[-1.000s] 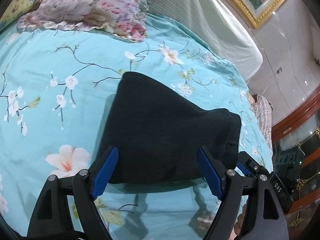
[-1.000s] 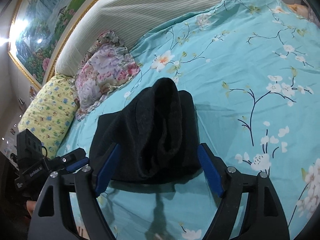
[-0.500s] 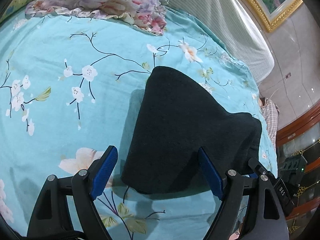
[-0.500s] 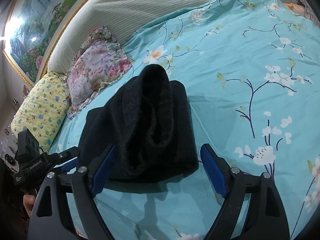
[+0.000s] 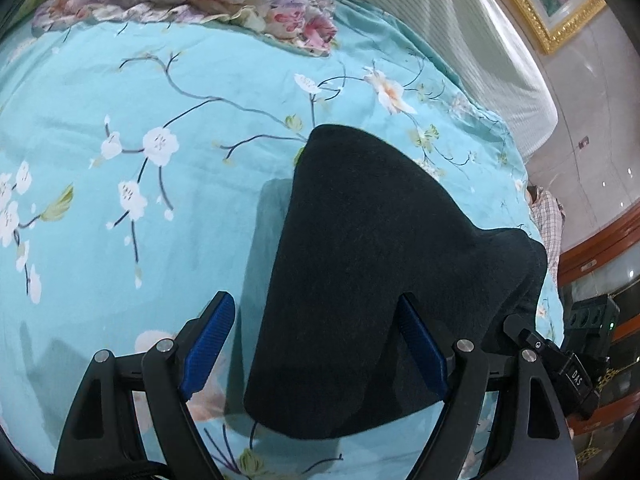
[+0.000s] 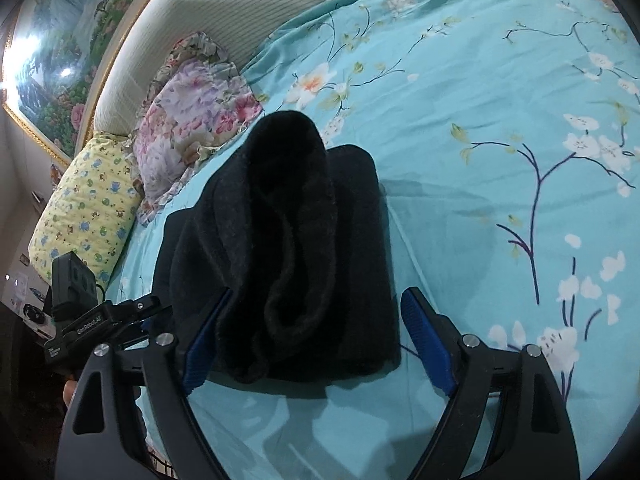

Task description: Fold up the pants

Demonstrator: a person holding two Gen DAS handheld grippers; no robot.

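The black pants (image 5: 372, 272) lie folded into a thick bundle on the turquoise floral bedsheet (image 5: 120, 240). In the right wrist view the pants (image 6: 292, 248) show stacked layers with a rolled fold on top. My left gripper (image 5: 316, 344) is open, its blue pads either side of the bundle's near end, with the right pad over the fabric. My right gripper (image 6: 316, 336) is open, its left pad at the bundle's edge and its right pad over bare sheet. Neither holds anything. The left gripper (image 6: 104, 320) also shows at the lower left of the right wrist view.
A pink floral pillow (image 6: 188, 116) and a yellow patterned pillow (image 6: 84, 208) lie by the striped headboard (image 6: 248, 12). A gold-framed painting (image 6: 52, 40) hangs above. The bed's edge and a wooden cabinet (image 5: 600, 264) are at the right of the left wrist view.
Both grippers have moved in closer over the bundle, which now looks larger between the fingers. The left gripper has shifted left, so the pants sit further right in its view. The pants have not moved.
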